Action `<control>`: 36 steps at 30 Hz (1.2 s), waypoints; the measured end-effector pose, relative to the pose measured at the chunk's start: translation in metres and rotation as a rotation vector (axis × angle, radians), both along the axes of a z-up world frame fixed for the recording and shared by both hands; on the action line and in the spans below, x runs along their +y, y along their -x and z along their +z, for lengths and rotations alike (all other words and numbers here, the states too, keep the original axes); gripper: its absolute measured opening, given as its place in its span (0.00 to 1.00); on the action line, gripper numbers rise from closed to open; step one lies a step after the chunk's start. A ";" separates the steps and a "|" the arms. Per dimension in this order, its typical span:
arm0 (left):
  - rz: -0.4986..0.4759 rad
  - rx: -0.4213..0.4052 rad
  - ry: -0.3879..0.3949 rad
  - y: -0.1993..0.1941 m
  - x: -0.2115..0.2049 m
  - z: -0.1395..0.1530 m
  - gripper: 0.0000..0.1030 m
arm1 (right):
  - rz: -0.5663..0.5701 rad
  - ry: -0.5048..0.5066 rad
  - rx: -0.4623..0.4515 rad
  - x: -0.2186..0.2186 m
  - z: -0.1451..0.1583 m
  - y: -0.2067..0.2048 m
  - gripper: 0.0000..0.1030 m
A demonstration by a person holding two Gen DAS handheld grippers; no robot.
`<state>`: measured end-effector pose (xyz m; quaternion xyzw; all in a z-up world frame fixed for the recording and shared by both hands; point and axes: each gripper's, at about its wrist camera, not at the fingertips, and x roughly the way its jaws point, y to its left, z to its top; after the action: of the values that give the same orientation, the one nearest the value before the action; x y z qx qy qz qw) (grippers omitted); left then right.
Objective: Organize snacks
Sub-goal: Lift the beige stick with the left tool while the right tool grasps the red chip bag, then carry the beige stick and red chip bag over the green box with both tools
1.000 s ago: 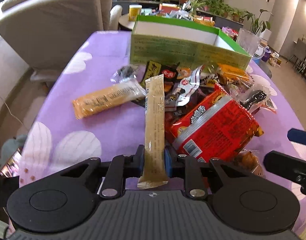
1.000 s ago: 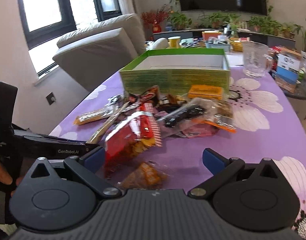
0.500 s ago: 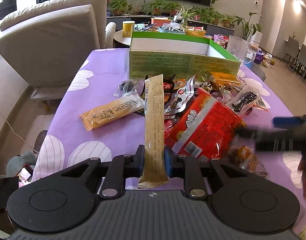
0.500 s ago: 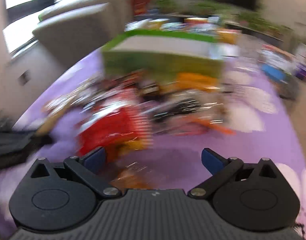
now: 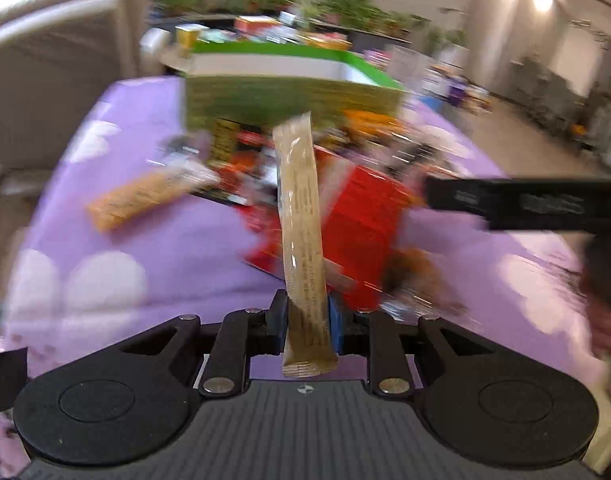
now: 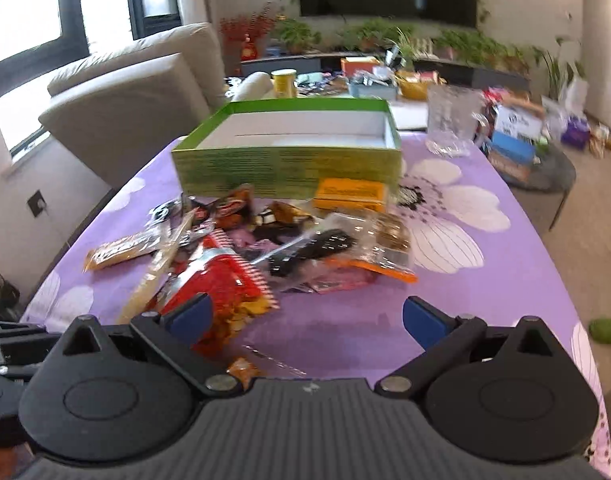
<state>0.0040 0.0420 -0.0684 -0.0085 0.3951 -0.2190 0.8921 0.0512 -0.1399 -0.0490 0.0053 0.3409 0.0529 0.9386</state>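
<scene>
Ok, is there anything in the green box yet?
No, in the right wrist view the green box shows only its bare white inside, and the snacks still lie on the purple tablecloth in front of it.

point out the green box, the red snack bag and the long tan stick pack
green box [image 6: 289,170], right wrist view, front wall
red snack bag [image 6: 221,284], right wrist view, red upper face
long tan stick pack [image 5: 301,216], left wrist view, middle of wrapper

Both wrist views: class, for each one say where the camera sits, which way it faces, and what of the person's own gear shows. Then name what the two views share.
Left wrist: on the left gripper, facing the green box; jaws clamp a tan stick packet; right gripper's arm crosses at right.
Right wrist: on the open right gripper, facing the same box.
Shared: box, red snack bag, purple tablecloth.
</scene>
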 end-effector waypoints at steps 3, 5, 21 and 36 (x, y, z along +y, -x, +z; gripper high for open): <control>-0.109 -0.021 -0.015 0.013 -0.017 0.002 0.19 | -0.010 -0.011 0.017 0.002 -0.001 0.000 0.75; -0.124 -0.061 -0.063 0.018 -0.025 0.005 0.19 | -0.032 -0.028 0.036 -0.003 -0.001 -0.001 0.75; 0.122 -0.137 -0.089 0.010 0.031 0.024 0.19 | 0.006 -0.071 0.095 0.033 -0.001 0.002 0.75; 0.181 -0.114 -0.079 -0.008 0.062 0.019 0.19 | -0.195 -0.100 0.307 0.086 -0.016 -0.069 0.75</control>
<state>0.0118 0.1045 -0.0492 0.0033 0.3495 -0.1221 0.9289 0.1202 -0.0540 -0.0647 0.0928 0.4749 -0.0230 0.8748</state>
